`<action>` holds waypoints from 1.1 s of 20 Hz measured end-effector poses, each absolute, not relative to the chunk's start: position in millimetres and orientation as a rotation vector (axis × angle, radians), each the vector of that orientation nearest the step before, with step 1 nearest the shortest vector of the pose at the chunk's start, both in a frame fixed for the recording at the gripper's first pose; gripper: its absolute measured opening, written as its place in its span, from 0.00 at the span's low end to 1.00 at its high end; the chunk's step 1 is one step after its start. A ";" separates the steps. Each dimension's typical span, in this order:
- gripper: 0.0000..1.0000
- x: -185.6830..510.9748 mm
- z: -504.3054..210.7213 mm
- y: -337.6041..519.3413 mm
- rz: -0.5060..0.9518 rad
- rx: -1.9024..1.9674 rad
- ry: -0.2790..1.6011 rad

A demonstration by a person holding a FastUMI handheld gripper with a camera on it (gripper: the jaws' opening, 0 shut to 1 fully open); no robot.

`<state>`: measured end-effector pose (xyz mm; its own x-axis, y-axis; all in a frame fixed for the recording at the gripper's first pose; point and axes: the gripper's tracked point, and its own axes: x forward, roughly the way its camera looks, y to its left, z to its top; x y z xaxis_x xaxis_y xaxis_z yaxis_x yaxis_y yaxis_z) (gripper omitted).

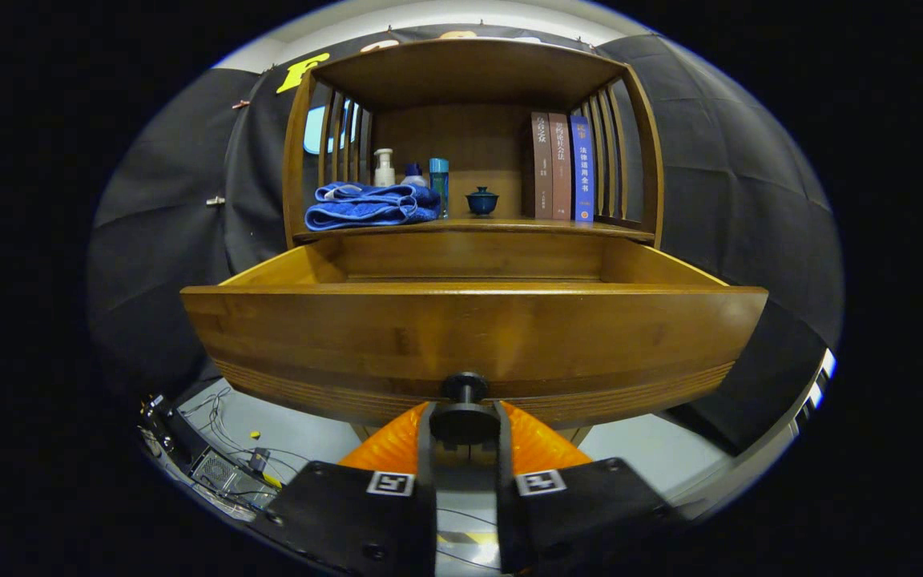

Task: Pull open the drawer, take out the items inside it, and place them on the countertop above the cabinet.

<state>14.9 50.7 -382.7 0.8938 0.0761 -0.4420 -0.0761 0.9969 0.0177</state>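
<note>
The wooden drawer (473, 336) stands pulled out of the cabinet toward me, its front panel close ahead. A round black knob (465, 413) sticks out of the panel's lower middle. My gripper (465, 429) has both fingers pressed on this knob from left and right. The drawer's inside is hidden behind its front panel; I see just its side walls and back. Above it runs the countertop (509, 227), carrying a folded blue towel (369, 204), a white pump bottle (384, 168), a blue bottle (439, 183), a small dark blue lidded cup (481, 200) and three upright books (562, 167).
A slatted wooden hutch (469, 76) roofs the countertop, with bare shelf between the cup and the towel. Black cloth hangs behind and beside the cabinet. Cables and a small electronics box (221, 465) lie on the pale floor at lower left.
</note>
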 end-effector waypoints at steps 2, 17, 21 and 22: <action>0.50 10.9 -368.2 49.3 0.087 0.035 0.454; 0.99 52.5 -215.1 22.4 0.078 0.218 0.735; 0.99 84.2 -223.4 37.2 0.125 0.205 0.885; 0.99 89.0 -228.0 43.0 0.144 0.201 0.922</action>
<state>89.0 43.0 -228.0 0.5968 0.2089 -0.7747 -0.0377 0.9717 0.2330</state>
